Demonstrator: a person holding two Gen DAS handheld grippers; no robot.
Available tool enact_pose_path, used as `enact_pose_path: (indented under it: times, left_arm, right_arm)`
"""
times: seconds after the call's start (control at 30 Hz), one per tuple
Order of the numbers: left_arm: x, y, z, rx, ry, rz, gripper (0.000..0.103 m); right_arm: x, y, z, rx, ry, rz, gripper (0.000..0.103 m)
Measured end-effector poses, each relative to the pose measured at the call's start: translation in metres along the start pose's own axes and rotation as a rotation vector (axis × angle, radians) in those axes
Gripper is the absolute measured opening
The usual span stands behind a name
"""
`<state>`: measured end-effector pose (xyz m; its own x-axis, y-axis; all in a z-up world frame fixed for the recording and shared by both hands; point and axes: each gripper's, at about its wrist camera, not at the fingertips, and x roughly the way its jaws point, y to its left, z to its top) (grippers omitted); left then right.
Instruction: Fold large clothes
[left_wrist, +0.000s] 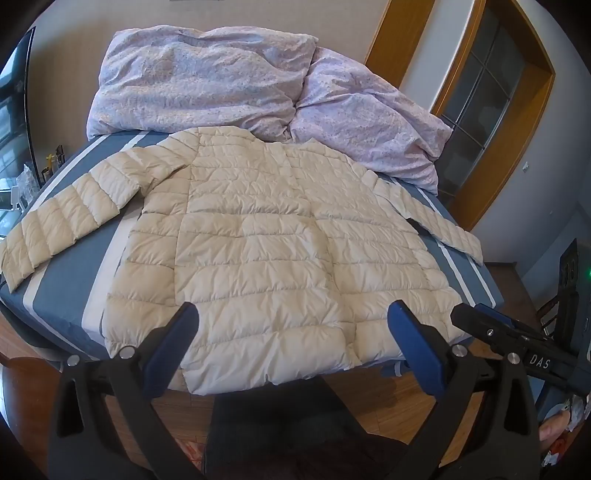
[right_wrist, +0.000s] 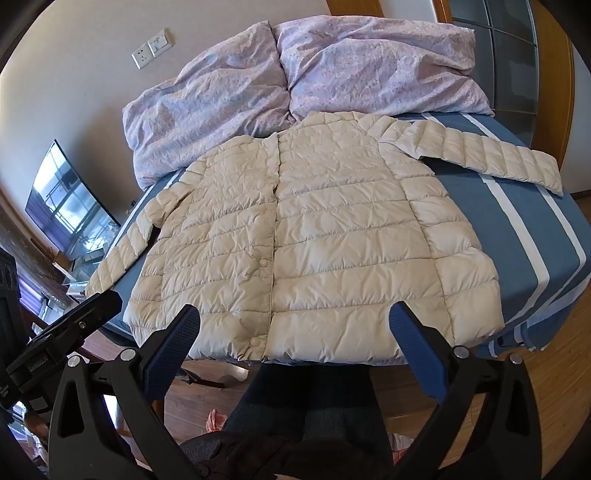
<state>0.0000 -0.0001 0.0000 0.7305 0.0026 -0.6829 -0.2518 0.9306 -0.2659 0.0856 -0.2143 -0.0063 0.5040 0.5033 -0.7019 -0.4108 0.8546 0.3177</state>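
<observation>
A cream quilted puffer jacket (left_wrist: 266, 236) lies flat and face up on the bed, both sleeves spread sideways, its hem at the near bed edge. It also shows in the right wrist view (right_wrist: 314, 240), with its snap placket running down the middle. My left gripper (left_wrist: 293, 325) is open and empty, held above the hem. My right gripper (right_wrist: 295, 325) is open and empty, also just above the hem. The right gripper's body shows at the right of the left wrist view (left_wrist: 517, 339).
The bed has a blue sheet with white stripes (right_wrist: 524, 229). A rumpled lilac duvet (left_wrist: 229, 81) is piled at the far end. Wooden floor (left_wrist: 388, 402) lies below the near edge. A television (right_wrist: 66, 199) stands at left, a wooden door frame (left_wrist: 517, 122) at right.
</observation>
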Motion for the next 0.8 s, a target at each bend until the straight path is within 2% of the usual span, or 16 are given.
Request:
enact_pose_path:
  times: [0.8]
  left_arm:
    - [0.0, 0.0001, 0.0, -0.003, 0.0, -0.003, 0.101]
  right_arm:
    - [0.0001, -0.0017, 0.0004, 0.003, 0.002, 0.002, 0.102]
